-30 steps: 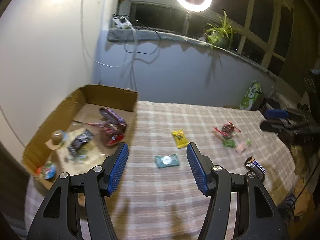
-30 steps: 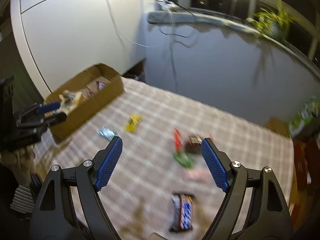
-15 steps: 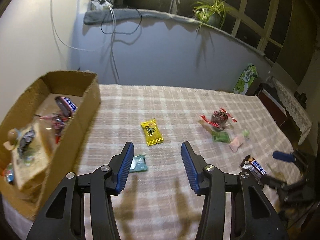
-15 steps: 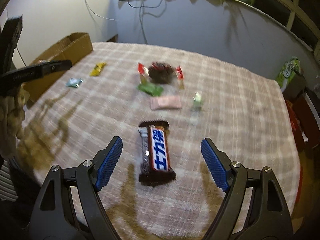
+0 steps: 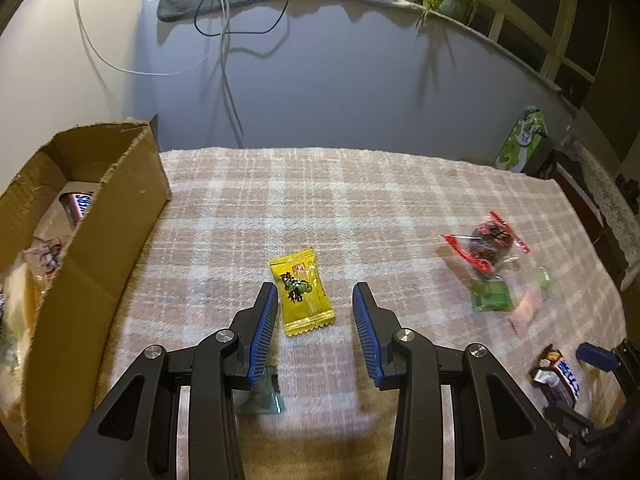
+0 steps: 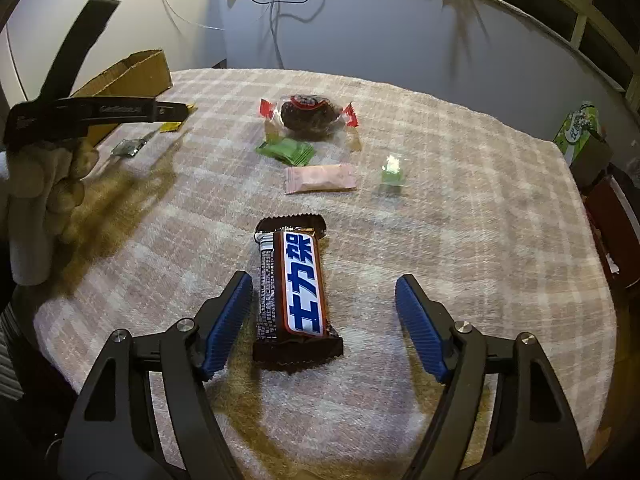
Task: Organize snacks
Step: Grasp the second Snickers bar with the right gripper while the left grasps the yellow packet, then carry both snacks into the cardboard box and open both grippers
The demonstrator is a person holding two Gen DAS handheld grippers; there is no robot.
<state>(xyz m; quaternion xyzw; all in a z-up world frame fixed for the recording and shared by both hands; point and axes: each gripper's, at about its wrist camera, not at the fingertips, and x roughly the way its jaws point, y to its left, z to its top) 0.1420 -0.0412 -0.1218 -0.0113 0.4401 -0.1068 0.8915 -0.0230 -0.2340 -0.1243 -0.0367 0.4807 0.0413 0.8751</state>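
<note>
Flanking yellow candy (image 5: 302,291): cardboard box (image 5: 100,256) beside, teal packet (image 5: 265,398) under left gripper (image 5: 315,312).

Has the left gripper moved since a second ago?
Yes. The left gripper has shifted right, away from the cardboard box, and dropped toward the yellow candy packet, jaws closing.

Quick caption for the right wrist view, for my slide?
Right tool, jaws closing but not yet touching, straddles a chocolate bar on the plaid tablecloth.
</note>
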